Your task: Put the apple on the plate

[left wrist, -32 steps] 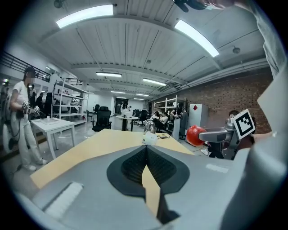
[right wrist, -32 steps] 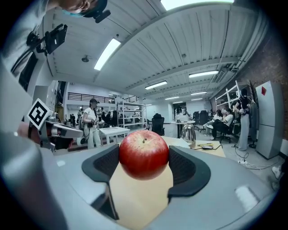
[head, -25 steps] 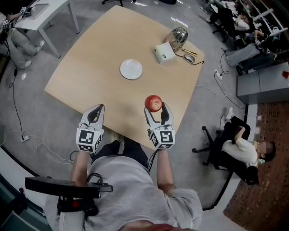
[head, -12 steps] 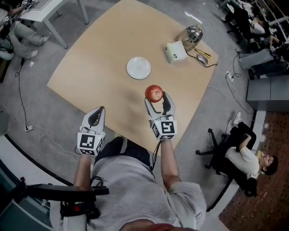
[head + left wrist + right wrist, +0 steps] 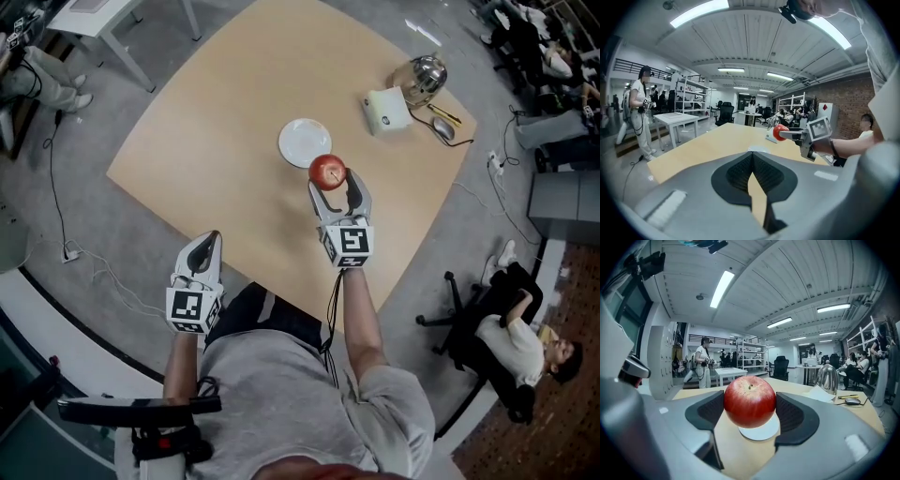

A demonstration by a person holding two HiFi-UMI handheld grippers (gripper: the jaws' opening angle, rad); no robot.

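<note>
A red apple [image 5: 327, 172] hangs above the wooden table [image 5: 216, 141], held between the pads of my right gripper [image 5: 330, 178]. In the right gripper view the apple [image 5: 749, 401] fills the gap between the jaws, with the white plate [image 5: 759, 431] on the table just beyond and below it. From the head camera, that plate [image 5: 302, 141] lies just past the apple. My left gripper [image 5: 204, 240] hovers near the table's front edge, its jaws closed together with nothing in them. The left gripper view shows its pads [image 5: 761, 174] meeting and the apple [image 5: 779, 132] off to the right.
A metal kettle [image 5: 419, 78], a white box [image 5: 387, 110] and a computer mouse [image 5: 443, 129] with pens sit at the table's far right corner. A seated person [image 5: 517, 339] and office chairs are to the right. A white desk [image 5: 103, 19] stands at the far left.
My right gripper has carried the apple forward over the table toward the plate. The left gripper has sunk a little by the table's front edge.
</note>
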